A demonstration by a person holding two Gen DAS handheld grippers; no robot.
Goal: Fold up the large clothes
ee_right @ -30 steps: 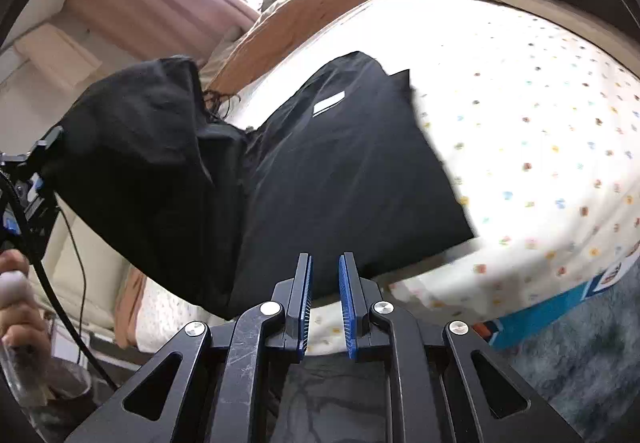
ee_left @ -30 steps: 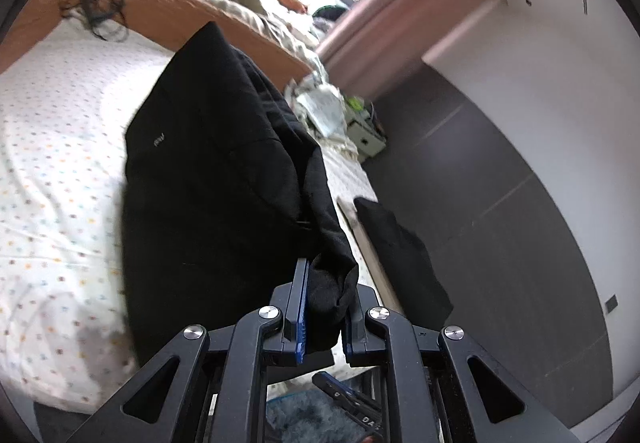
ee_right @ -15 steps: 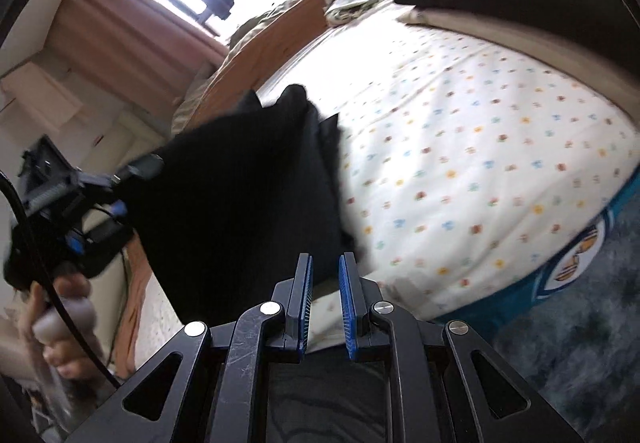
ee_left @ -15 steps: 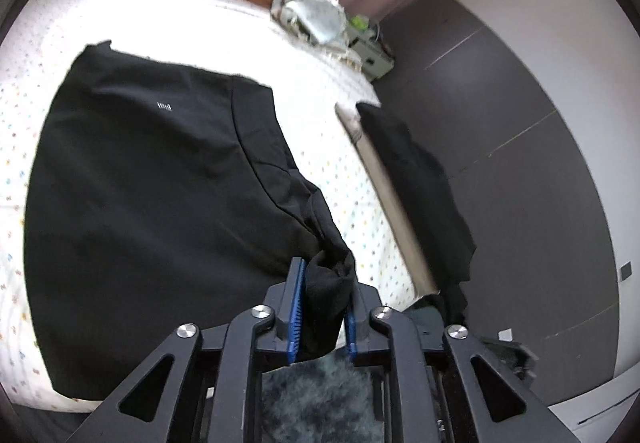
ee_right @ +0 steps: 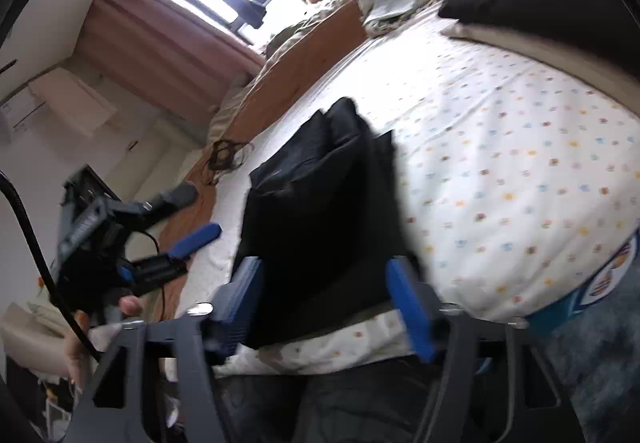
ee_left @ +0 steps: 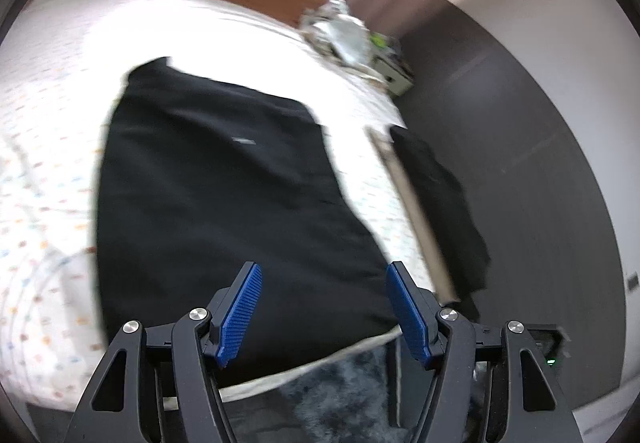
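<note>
Both hand-held grippers stood with their blue pads spread wide and nothing pinched between them: the left hand-held gripper and the right hand-held gripper had each just been opening over the near edge of the bed. A black garment lay folded and flat on the dotted sheet, its near end just beyond the pads, touching neither pair

Motion blur smears my right gripper and the black garment's edges. I can't read its small white label. The bed's near edge hides behind my grippers.
</note>
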